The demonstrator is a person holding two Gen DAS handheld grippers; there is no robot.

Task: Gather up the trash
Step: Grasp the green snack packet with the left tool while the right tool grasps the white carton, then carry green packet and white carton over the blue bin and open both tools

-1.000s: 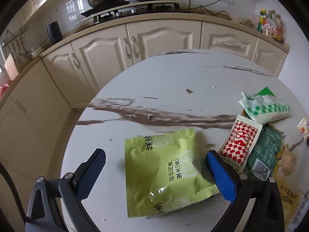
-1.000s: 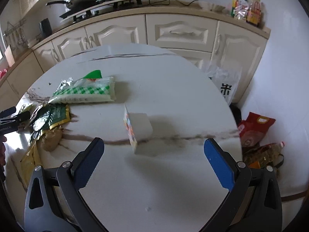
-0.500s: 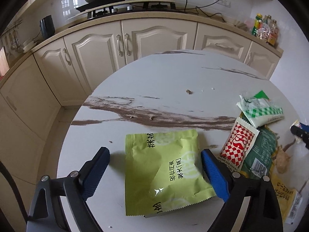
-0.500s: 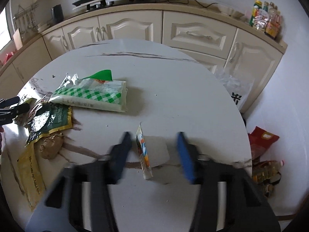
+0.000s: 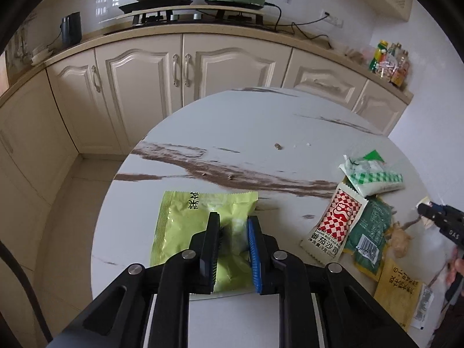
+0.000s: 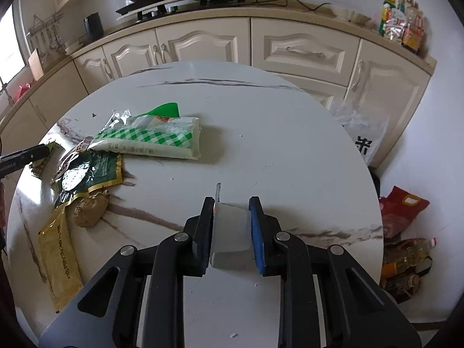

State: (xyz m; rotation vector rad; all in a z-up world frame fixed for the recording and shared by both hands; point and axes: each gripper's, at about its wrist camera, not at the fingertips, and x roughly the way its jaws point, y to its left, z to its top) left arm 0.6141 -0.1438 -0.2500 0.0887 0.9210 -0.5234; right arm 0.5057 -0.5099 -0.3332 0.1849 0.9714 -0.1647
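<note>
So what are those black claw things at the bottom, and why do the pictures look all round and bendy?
They are tongs that a person holds, one in each hand, no robot. Each has a little camera looking along its fingers, and its wide lens bends the picture. The job is picking up trash from a round marble table in a kitchen.

In the left camera's picture, the left tongs have pinched a light green packet. In the right camera's picture, the right tongs squeeze a small white carton.

More trash lies on the table: a green-checked bag, a red-checked sachet, a dark green wrapper, a yellow packet and a brown lump.
</note>
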